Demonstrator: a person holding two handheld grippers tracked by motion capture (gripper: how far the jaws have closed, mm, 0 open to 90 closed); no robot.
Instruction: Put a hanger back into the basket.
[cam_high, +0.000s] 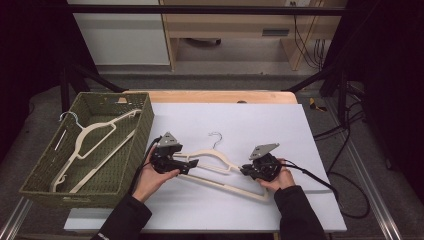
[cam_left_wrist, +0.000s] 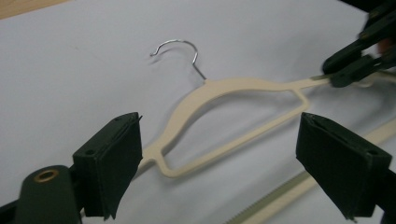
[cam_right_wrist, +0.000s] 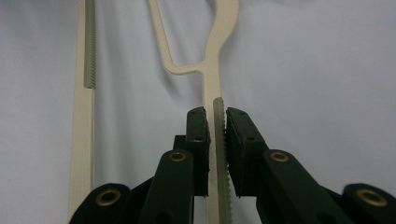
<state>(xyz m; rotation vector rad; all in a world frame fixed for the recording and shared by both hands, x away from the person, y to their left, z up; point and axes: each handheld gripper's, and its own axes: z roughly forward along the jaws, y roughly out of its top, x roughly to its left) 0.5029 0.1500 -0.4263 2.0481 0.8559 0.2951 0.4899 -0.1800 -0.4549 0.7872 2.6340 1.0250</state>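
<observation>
Three cream hangers are in sight: two lie in the one green basket (cam_high: 131, 140) at the table's left edge, and one hanger (cam_high: 220, 161) lies mid-table toward the near edge. The right gripper (cam_high: 245, 169) is clamped on that hanger's right arm. The left gripper (cam_high: 195, 163), jaws wide apart and holding nothing, sits at its left end.

Basket (cam_high: 131, 140) left on table (cam_high: 280, 125); hanger (cam_high: 220, 159) right of it.

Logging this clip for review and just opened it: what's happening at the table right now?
A person works a cream hanger on the white table with two hand-held grippers. The right gripper is shut on one shoulder arm of the hanger, its fingers pinching the ribbed strip. The left gripper is open at the other end, its fingers wide apart and not pressing on anything. Another hanger lies in the green basket at the left.
</observation>
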